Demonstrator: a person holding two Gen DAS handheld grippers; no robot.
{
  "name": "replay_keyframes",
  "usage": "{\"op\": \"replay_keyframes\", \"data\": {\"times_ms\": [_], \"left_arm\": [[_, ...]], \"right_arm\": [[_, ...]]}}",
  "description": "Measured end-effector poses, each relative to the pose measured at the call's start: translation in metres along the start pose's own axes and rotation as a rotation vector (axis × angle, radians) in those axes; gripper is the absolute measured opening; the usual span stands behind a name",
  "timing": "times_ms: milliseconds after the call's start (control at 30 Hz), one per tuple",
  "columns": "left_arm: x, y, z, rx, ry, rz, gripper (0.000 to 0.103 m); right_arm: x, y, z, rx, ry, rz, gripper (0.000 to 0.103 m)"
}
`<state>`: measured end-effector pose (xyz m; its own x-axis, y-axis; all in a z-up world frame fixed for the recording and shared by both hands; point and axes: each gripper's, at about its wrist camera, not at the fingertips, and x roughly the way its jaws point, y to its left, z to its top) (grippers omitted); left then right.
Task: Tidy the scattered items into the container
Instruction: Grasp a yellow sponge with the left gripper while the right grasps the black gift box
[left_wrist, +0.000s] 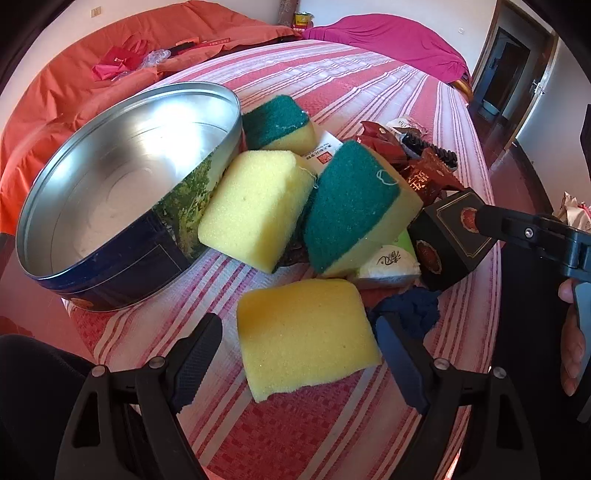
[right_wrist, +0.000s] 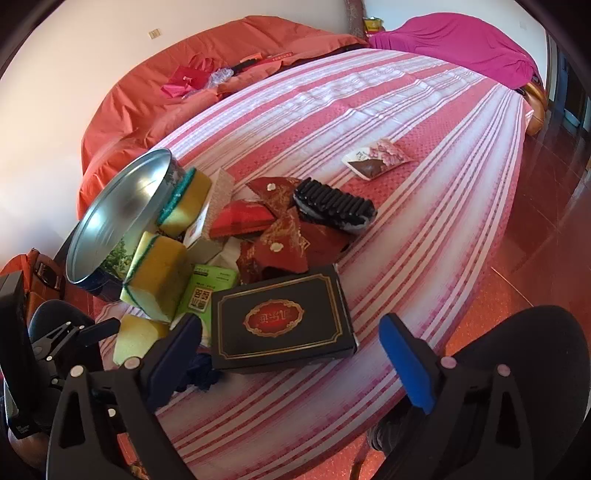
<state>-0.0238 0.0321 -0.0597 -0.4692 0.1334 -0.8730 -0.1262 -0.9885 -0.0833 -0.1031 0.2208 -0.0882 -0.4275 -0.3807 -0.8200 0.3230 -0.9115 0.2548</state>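
A round metal tin (left_wrist: 55, 221) with nothing in it stands on the striped bed cover at the left. A yellow sponge (left_wrist: 303, 332) lies flat between the fingers of my left gripper (left_wrist: 299, 358), which is open, with a gap showing at the left pad. Two green-topped sponges (left_wrist: 354, 206) and another yellow one (left_wrist: 251, 206) lean by the tin. My right gripper (right_wrist: 291, 358) is open around the near end of a black box (right_wrist: 284, 321). Red packets (right_wrist: 284, 243), a black brush (right_wrist: 332, 206), a green tissue pack (right_wrist: 207, 291) and a navy cloth (left_wrist: 410, 310) lie in the pile.
A snack packet (right_wrist: 380, 158) lies apart, farther up the striped bed cover (right_wrist: 406, 110). An orange quilt (left_wrist: 74, 74) with small red bags and a magenta cover (left_wrist: 399, 40) lie behind. The bed edge and a red floor (right_wrist: 546, 221) are at the right.
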Motion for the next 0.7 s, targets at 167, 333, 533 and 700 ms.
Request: {"op": "replay_keyframes", "data": {"times_ms": [167,333,533,700], "left_arm": [[0.004,0.010,-0.002,-0.030,0.023,-0.042,0.076],[0.000,0.013,-0.006,-0.024,0.021,-0.050,0.072],[-0.010,0.019,-0.008,-0.052,-0.004,-0.079,0.071],[-0.026,0.017,-0.009,-0.035,-0.044,-0.071,0.071]], "right_arm": [[0.014,0.007,0.001,-0.039,0.035,-0.020,0.096],[0.034,0.014,0.002,-0.083,0.079,-0.063,0.096],[0.039,0.015,-0.001,-0.103,0.101,-0.055,0.093],[0.030,0.013,-0.004,-0.087,0.091,-0.021,0.093]]}}
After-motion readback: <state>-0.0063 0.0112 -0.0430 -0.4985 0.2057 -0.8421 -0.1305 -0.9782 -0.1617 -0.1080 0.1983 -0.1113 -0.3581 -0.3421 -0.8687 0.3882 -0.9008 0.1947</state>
